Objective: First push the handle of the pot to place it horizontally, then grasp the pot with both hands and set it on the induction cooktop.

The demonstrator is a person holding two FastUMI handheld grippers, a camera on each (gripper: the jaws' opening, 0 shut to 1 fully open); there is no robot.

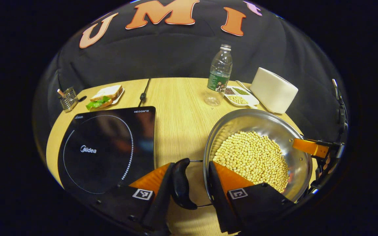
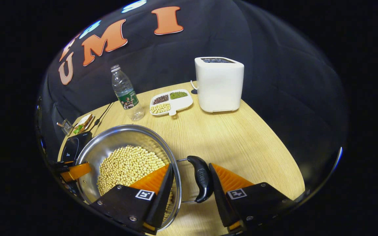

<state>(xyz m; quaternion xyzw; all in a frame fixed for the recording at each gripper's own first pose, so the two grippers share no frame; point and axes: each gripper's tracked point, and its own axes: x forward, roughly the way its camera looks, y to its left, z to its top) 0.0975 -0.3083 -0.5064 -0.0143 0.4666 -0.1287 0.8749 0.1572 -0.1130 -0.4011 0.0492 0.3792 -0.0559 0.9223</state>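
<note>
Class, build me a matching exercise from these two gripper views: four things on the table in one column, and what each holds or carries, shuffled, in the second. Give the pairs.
Things
1. pot
2. divided dish
3. induction cooktop
4. small plate

What it holds
A. a sandwich with green leaves
B. nothing, its dark surface is bare
C. a heap of pale yellow beans
D. three separate kinds of beans: dark, green, pale

Pairs: 1-C, 2-D, 3-B, 4-A

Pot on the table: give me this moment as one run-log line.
pot: on table, holds beans | left gripper: open around handle | right gripper: open around handle | induction cooktop: bare
</note>
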